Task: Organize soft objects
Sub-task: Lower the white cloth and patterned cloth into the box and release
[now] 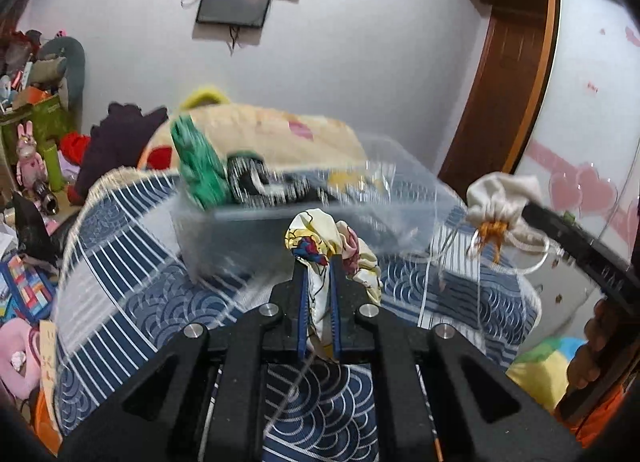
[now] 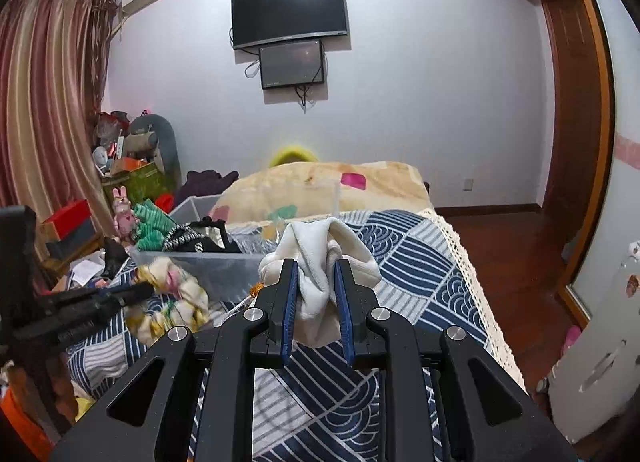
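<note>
Soft cloths fill both our tools above the bed (image 2: 420, 262). Our left tool (image 1: 318, 262) is clamped on a crumpled cartoon-print cloth (image 1: 320, 238), pale yellow with red and blue figures and a pink flowered fold; it bunches up past the fingertips and hangs down between the blue pads (image 1: 303, 302). In the right wrist view the same cloth appears blurred at the left, held just over the quilt. Our right tool (image 2: 316, 266) is clamped on a cream drawstring pouch (image 2: 320, 258), soft and fleecy, bulging above the fingers; from the left wrist view we see its gathered neck tied with an orange-brown cord (image 1: 494, 232) and pale loops dangling. Ahead, a clear plastic bin (image 1: 280, 230) sits on the blue wave-patterned quilt (image 1: 132, 230), holding a green knit item (image 1: 198, 166) and a black-and-white garment (image 1: 256, 182). Behind it lies a beige folded blanket (image 2: 320, 190).
</note>
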